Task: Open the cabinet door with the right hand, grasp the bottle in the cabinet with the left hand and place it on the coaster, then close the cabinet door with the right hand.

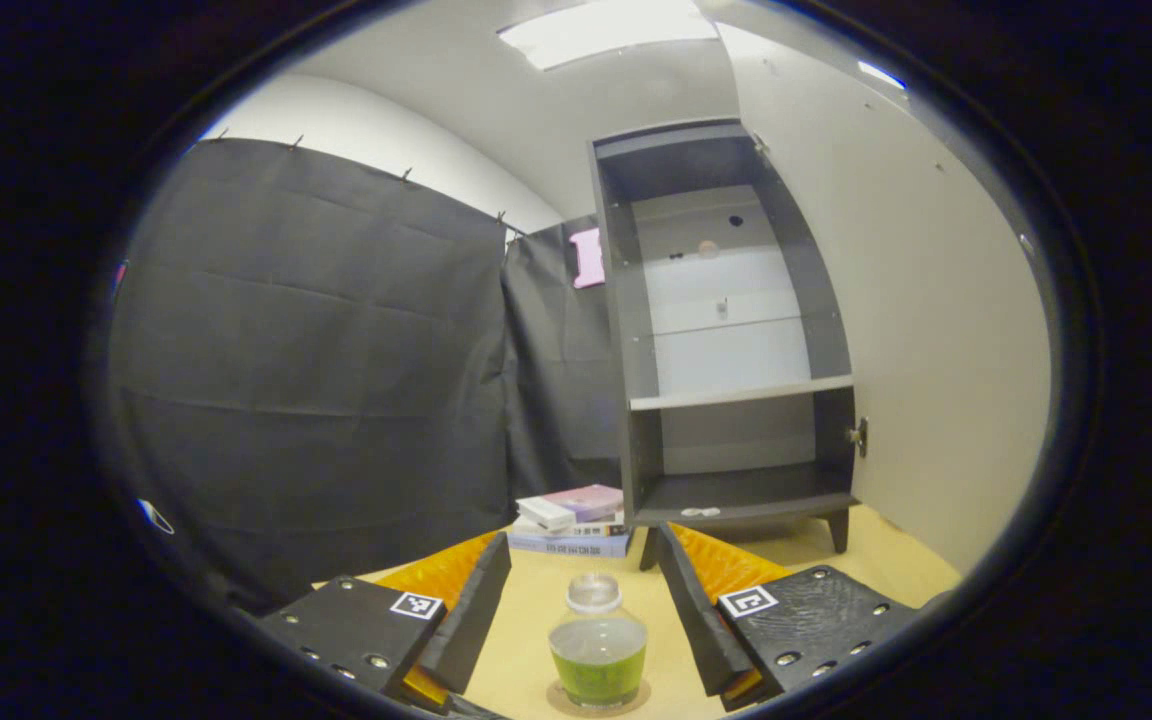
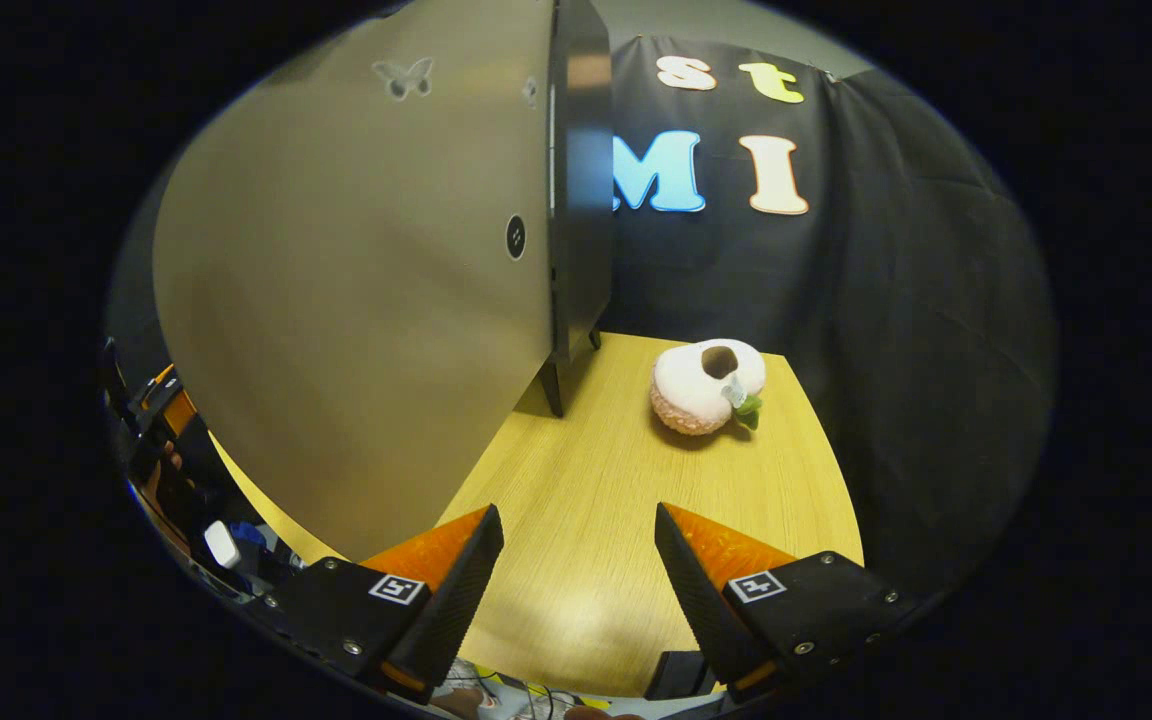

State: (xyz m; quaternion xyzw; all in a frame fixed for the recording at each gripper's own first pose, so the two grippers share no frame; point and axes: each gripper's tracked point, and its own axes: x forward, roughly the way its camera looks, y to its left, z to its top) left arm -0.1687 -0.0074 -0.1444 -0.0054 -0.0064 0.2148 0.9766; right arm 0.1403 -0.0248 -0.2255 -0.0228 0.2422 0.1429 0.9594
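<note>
Left gripper view: the cabinet (image 1: 736, 330) stands upright on the wooden table (image 1: 896, 560), its door (image 1: 936, 330) swung fully open to the right, shelves exposed. A stack of books (image 1: 573, 520) lies just beside the cabinet's left foot. The bottle (image 1: 597, 640), clear with green liquid in its lower half, stands upright on the coaster (image 1: 561, 702) near the front of the table. The left gripper (image 1: 581, 580) has its fingers spread wide, one on each side of the bottle, neither touching it.

Right gripper view: the door's outer face (image 2: 356, 300) and edge, and a plush toy (image 2: 708, 385) lying on the table (image 2: 586, 500). The right gripper (image 2: 576, 540) is spread open, holding nothing.
</note>
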